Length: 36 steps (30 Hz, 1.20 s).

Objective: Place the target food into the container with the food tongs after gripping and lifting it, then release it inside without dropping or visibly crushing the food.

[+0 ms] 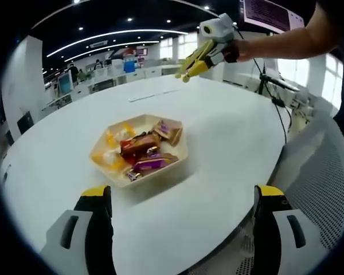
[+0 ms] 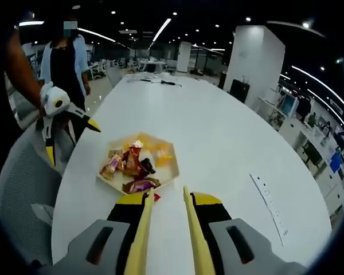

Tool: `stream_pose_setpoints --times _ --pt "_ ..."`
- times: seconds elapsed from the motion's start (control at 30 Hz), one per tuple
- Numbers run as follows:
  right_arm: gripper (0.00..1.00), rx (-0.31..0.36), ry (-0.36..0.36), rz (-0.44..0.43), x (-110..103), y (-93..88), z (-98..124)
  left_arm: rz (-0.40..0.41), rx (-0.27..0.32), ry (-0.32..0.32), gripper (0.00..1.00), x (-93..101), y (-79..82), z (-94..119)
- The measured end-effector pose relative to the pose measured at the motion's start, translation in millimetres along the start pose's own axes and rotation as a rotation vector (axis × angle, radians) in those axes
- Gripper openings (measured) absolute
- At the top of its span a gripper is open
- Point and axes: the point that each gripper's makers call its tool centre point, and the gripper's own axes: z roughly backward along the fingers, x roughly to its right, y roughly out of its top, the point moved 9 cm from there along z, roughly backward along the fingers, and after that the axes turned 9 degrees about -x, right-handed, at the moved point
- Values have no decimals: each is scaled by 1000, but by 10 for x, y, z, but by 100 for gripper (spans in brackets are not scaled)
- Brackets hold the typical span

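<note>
A hexagonal beige container (image 1: pixel 180 154) stands on the white table, holding several wrapped candies (image 1: pixel 139 143) in red, purple, brown and yellow. My left gripper (image 1: pixel 183 197) is open and empty, just short of the container. My right gripper (image 1: pixel 211 50) hovers high over the table's far side, shut on yellow food tongs (image 1: pixel 190 66). In the right gripper view the tongs (image 2: pixel 144 229) run forward from my right gripper (image 2: pixel 167 201). Their tips stand apart with nothing between them, just before the container (image 2: pixel 171 172). A red wrapper (image 2: pixel 156 196) peeks beside the left tong tip. The left gripper (image 2: pixel 73 140) hangs open at the left.
The round white table (image 1: pixel 229 132) has a long paper strip (image 2: pixel 268 200) lying on it. A grey mesh chair (image 2: pixel 23 183) stands at the table edge. A person (image 2: pixel 66 60) stands behind the left gripper. A tripod (image 1: pixel 269 86) and office desks lie beyond.
</note>
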Motion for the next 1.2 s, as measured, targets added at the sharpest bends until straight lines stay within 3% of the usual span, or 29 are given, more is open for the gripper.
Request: stream_pose_setpoints --times 0.9,1.2 --pt "29 -62 80 -46 -205 -291 -645 19 -21 0 99 -12 -25 -13" --pt "28 -80 91 -110 -252 -362 -765 21 -28 7 99 -23 -32 -11"
